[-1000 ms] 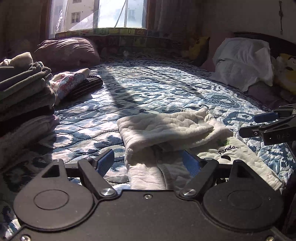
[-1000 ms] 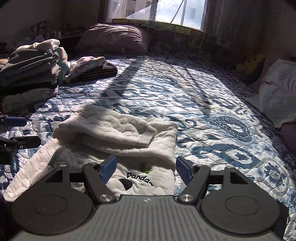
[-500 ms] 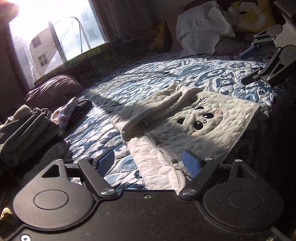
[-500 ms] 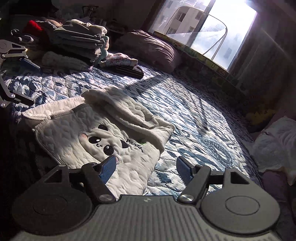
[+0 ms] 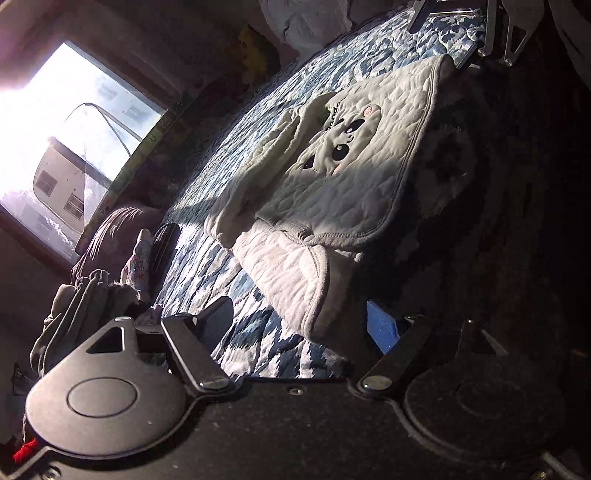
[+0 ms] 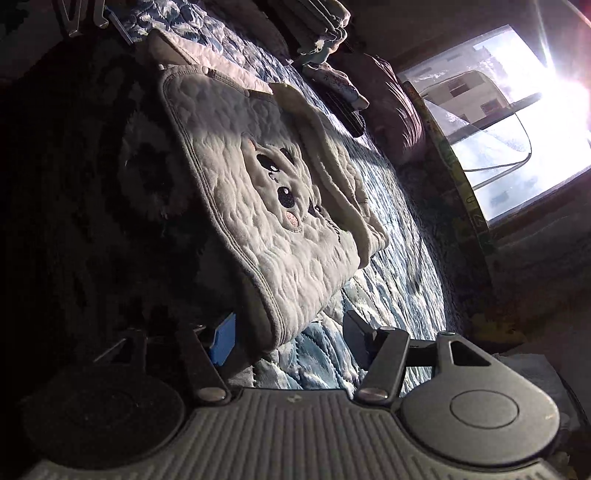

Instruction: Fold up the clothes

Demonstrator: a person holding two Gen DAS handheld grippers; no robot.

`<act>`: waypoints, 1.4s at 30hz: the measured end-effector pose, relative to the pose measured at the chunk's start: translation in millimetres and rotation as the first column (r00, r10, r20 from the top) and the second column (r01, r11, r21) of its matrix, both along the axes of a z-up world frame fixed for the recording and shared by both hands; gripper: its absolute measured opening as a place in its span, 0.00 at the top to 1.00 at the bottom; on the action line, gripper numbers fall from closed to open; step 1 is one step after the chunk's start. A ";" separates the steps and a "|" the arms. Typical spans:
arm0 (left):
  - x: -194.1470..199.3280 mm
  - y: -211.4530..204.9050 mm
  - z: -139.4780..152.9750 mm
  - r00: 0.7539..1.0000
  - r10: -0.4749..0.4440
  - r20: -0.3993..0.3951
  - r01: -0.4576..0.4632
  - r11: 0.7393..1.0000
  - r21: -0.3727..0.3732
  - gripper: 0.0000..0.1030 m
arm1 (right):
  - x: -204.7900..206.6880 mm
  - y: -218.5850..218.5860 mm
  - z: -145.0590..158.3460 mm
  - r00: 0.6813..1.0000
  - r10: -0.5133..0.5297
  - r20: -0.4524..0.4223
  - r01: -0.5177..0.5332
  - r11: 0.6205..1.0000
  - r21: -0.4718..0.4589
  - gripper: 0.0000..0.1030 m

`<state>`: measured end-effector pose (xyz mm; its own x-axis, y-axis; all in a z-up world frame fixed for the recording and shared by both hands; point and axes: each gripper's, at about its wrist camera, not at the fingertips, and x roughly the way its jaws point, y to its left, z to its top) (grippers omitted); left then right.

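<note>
A white quilted garment (image 5: 332, 173) with a panda face lies on the blue patterned bedspread (image 5: 221, 155), a sleeve folded across its far side. My left gripper (image 5: 301, 325) is open, and the garment's near left corner (image 5: 295, 280) reaches in between its fingers. My right gripper (image 6: 291, 339) is open too, its fingers straddling the near right hem corner (image 6: 273, 321) of the garment (image 6: 258, 192). Each gripper shows at the top of the other's view: the right gripper (image 5: 495, 33) and the left gripper (image 6: 85, 18). Both views are strongly tilted.
A stack of folded clothes (image 5: 85, 302) (image 6: 317, 22) sits at the bed's left side, with a small patterned piece (image 5: 138, 258) beside it. A purple pillow (image 5: 110, 236) lies under the bright window (image 5: 74, 129). A white pillow (image 5: 306, 18) is at the right.
Both grippers have dropped low to the garment's near edge and rolled outward, so both views now tilt steeply. The garment's corners now sit between the open fingers.
</note>
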<state>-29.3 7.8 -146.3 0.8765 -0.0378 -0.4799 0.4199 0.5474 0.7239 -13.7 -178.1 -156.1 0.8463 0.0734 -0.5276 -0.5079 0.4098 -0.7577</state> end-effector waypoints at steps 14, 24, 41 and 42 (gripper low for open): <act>-7.7 -15.0 -26.2 0.990 -0.060 0.131 0.030 0.975 0.218 0.28 | -13.9 12.7 -31.4 0.986 0.088 0.141 -0.074 0.992 -0.106 0.56; 5.6 -27.0 -15.8 0.977 -0.011 0.212 -0.020 0.990 0.141 0.63 | -7.1 5.9 -34.1 0.983 0.052 0.179 -0.045 0.998 -0.042 0.73; 43.0 -15.5 72.1 0.954 0.014 0.300 -0.013 1.000 -0.007 0.94 | 37.4 -5.1 78.3 0.975 -0.002 0.222 -0.034 0.987 0.158 0.94; 54.4 -14.8 77.5 0.953 0.029 0.303 -0.020 0.999 -0.031 0.94 | 49.2 -5.5 82.6 0.975 -0.015 0.221 -0.024 0.985 0.170 0.94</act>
